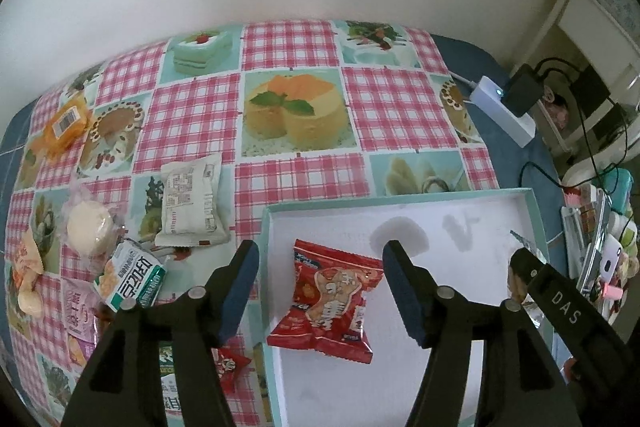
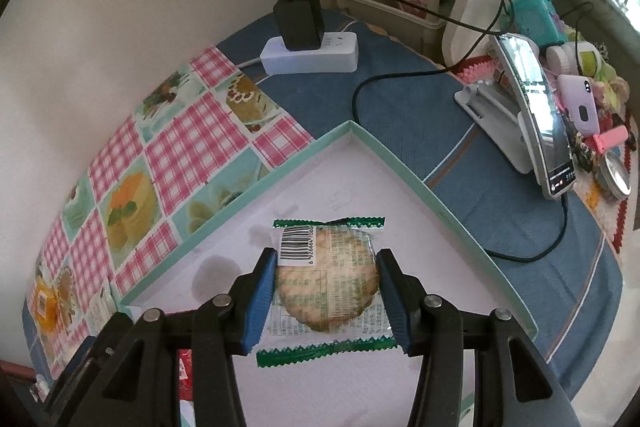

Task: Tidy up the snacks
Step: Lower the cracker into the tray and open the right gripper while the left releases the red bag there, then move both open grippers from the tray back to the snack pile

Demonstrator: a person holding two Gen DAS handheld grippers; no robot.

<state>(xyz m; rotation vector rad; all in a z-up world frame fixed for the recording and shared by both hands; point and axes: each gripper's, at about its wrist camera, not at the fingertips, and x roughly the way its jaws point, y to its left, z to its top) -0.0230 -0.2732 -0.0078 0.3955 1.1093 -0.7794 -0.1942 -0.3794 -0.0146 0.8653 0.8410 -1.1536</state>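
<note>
My landmark is the teal-rimmed box (image 1: 267,267) on the checked tablecloth (image 1: 292,43). My left gripper (image 1: 320,291) hangs over the box's left part, its jaws spread wide with nothing pinched — the red snack packet (image 1: 326,307) lies flat on the box floor between them, clear of both pads. My right gripper (image 2: 326,301) is inside the box too, its blue pads pressed against both sides of a clear, green-edged cracker packet (image 2: 326,279). Left of the box, outside it, lie a white packet (image 1: 191,201) and a small green carton (image 1: 132,277).
</note>
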